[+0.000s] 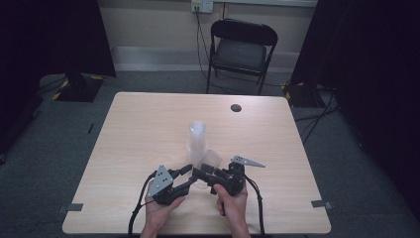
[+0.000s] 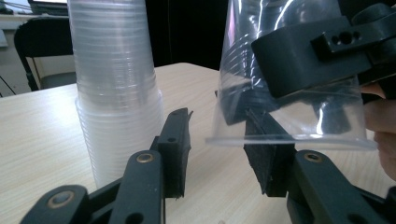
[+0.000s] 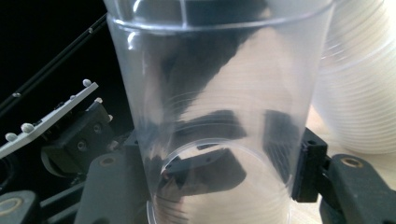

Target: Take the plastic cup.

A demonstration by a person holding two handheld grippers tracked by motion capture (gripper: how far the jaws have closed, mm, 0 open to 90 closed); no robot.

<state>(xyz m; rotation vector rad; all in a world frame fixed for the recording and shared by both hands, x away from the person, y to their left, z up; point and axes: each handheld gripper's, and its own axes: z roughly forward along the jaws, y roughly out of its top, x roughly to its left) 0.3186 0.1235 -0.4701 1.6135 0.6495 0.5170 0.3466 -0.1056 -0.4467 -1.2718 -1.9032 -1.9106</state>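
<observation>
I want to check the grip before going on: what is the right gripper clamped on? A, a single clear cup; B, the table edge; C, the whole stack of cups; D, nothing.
A: in the right gripper view the right gripper has its jaws pressed against both sides of a single clear cup, while the cup stack stands apart beside it.

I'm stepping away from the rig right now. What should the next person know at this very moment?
Right tool: shut on a single clear cup, held tilted just off the table beside the stack.
Left tool: jaws partly open around that cup's rim; one jaw sits at the rim, whether it presses I cannot tell.
Stack of clear cups: upright at the table's middle, apart from both tools.
Done: one cup is off the stack.
Left: probably finish the left tool's grip or the handover, then set the cup down.
</observation>
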